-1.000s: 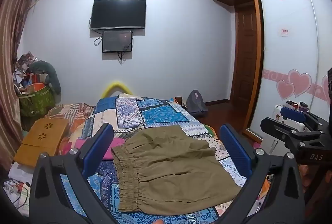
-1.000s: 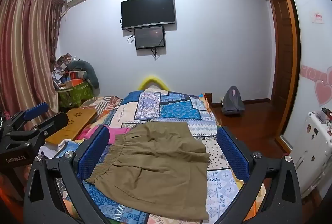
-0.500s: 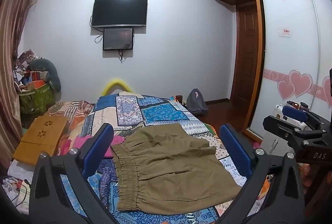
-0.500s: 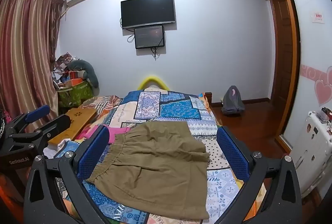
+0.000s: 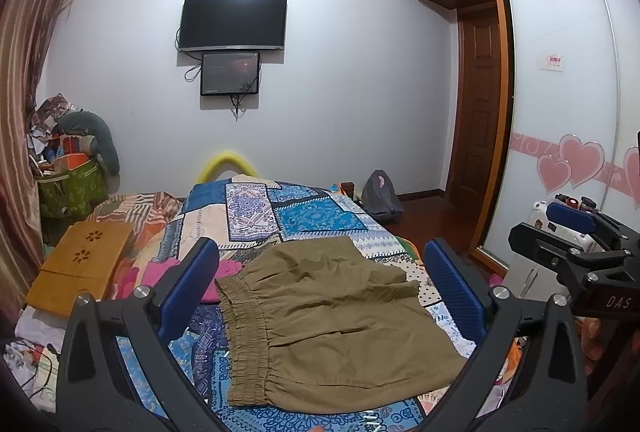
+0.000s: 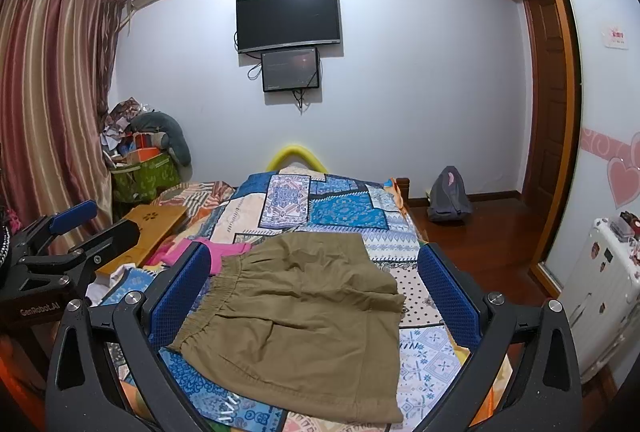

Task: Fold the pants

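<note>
Both claws, left claw (image 5: 320,292) and right claw (image 6: 314,292), hang wide open above the bed (image 5: 316,218), gripping nothing. My khaki pants (image 5: 336,324) lie flat on the quilt, waistband (image 5: 244,332) toward my left. Worried I'll pinch quilt along with fabric, or grab just one layer so the fold comes out crooked and bunches up.

Olive pants (image 5: 336,328), blue patchwork bedspread (image 5: 312,220)

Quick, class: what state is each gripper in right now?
Left gripper: open, holding nothing, above the pants.
Right gripper: open, holding nothing.
</note>
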Available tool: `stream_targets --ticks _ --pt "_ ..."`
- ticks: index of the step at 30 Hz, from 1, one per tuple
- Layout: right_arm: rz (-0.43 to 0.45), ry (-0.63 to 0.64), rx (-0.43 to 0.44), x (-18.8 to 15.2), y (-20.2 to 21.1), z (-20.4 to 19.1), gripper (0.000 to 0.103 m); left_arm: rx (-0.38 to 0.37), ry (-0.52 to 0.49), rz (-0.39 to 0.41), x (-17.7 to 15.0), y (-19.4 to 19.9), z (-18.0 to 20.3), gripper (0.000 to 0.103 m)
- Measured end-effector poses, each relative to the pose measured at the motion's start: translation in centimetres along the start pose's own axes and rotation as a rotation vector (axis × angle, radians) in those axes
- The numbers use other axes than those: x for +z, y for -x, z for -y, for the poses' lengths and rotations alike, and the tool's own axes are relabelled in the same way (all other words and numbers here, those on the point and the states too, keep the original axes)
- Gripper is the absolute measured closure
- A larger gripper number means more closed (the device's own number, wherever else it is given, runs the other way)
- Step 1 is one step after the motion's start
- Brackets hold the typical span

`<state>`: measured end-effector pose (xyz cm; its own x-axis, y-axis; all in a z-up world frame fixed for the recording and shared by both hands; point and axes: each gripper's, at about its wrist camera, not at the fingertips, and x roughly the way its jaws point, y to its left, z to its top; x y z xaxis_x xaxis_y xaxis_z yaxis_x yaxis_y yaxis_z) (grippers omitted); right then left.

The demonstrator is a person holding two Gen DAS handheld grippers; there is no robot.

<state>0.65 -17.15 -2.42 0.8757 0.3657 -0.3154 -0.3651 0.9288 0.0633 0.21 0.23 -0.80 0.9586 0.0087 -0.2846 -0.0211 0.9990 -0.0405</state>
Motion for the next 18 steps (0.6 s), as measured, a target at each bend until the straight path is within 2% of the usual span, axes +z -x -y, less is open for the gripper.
stream_targets --ticks 18 --pt "0.006 0.026 -0.003 0.26 -0.02 -0.55 0.000 0.022 -0.013 0.012 -0.38 -0.23 -0.15 0.000"
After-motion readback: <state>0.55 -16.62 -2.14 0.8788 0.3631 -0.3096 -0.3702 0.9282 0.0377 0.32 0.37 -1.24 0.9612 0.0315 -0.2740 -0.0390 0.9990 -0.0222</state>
